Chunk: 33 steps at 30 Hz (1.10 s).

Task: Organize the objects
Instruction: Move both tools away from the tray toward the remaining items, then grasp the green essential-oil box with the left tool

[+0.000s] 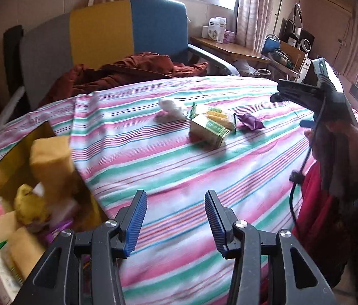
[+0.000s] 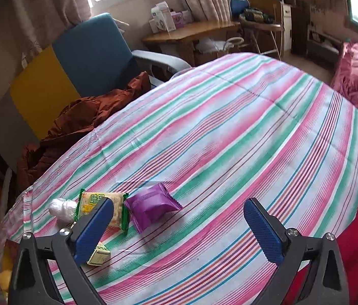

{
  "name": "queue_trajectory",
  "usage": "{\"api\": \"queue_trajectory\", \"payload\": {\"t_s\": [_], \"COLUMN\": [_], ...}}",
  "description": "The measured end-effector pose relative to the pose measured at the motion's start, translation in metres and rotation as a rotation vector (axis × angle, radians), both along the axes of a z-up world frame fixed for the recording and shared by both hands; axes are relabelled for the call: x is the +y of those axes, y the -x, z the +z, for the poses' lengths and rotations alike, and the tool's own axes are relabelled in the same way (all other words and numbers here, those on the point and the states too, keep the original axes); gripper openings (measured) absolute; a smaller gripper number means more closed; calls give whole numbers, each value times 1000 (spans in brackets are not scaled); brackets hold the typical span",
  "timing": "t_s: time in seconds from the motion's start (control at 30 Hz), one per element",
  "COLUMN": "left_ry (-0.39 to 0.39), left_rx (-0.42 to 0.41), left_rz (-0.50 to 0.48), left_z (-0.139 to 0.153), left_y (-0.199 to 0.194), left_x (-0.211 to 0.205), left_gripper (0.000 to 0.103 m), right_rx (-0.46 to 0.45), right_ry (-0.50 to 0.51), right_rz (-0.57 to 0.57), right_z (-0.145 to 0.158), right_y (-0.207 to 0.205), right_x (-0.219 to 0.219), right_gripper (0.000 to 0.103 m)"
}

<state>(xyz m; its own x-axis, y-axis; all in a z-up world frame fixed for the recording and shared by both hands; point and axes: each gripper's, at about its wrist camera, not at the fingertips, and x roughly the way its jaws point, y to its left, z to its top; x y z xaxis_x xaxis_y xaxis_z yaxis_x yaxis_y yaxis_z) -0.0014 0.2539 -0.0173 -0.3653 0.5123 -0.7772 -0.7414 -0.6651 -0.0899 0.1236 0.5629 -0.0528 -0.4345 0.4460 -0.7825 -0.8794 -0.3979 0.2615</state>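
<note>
From the left wrist, the left gripper (image 1: 175, 218) was spread apart and empty, near the box (image 1: 6, 167) of collected things. From the right wrist, the right gripper (image 2: 179, 225) was wide apart, just before the purple packet (image 2: 151, 207). Picking it up looked next: reach, then squeeze.

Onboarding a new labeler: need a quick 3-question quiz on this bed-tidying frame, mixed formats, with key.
1. True or false: the purple packet lies on the striped bedsheet, not in the box.
2. Multiple choice: the left gripper is A) shut on a packet, B) open and holding nothing, C) out of view.
3. Fill in: in the left wrist view, the cardboard box already holding items sits on the ____ side of the picture.

Key:
1. True.
2. B. The right gripper is also open and holding nothing.
3. Left.
</note>
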Motion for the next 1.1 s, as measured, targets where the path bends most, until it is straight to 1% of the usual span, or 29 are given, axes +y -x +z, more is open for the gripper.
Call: {"api": "queue_trajectory", "payload": {"t_s": [0.17,0.43,0.5,0.6,0.7,0.83,0.9,1.0,1.1], "left_ry": [-12,-18,-21,-31,-39,-43,-44,12,35], "left_rx": [-76,-206,-229,-302,-344,-381,-391,-373,-286], "left_rz": [4,9,31,70,109,165,182,190,129], "left_z": [-5,-29,-36,-49,-58,-68,-72,-85,-84], "left_y": [19,50,60,77,89,106,112,117,108], "left_x": [32,93,107,125,138,157,167,182,185], "left_gripper": [48,48,48,48,49,54,55,55,52], "right_rx": [20,72,82,93,92,91,95,103,89], "right_ry": [26,63,78,92,103,109,112,113,117], "right_rz": [0,-5,-5,6,17,29,23,-1,-14], "right_z": [-2,-2,-4,-5,-8,-10,-10,-10,-12], "right_y": [-1,-6,-7,-6,-3,-2,-3,-7,-8], "right_x": [2,4,6,6,7,7,7,11,14], "right_gripper": [103,103,103,103,103,103,103,103,103]}}
